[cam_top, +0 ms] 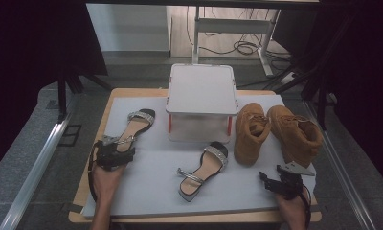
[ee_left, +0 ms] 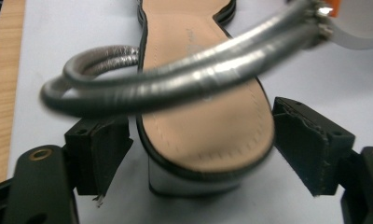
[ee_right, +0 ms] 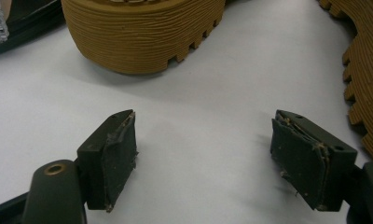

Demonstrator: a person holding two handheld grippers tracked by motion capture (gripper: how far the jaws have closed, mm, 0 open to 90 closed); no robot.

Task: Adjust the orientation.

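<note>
Sandals and boots on a white mat

Left gripper (cam_top: pixel 114 152) sits near the left edge of the desk (cam_top: pixel 114 94), at the heel of the left sandal (cam_top: pixel 134 125). Its jaws are wide apart, one on each side of the heel, and do not press on it. The silver ankle strap (ee_left: pixel 184 79) loops over the tan insole. A small stamp on the insole is too blurry to read. Right gripper (cam_top: pixel 275 182) rests near the front right corner with its jaws apart and nothing between them. Second sandal (cam_top: pixel 204 168) lies in the middle at the front. Two tan boots (cam_top: pixel 275 132) lie by the right edge, beside a white box (cam_top: pixel 201 91) at the back.
</note>
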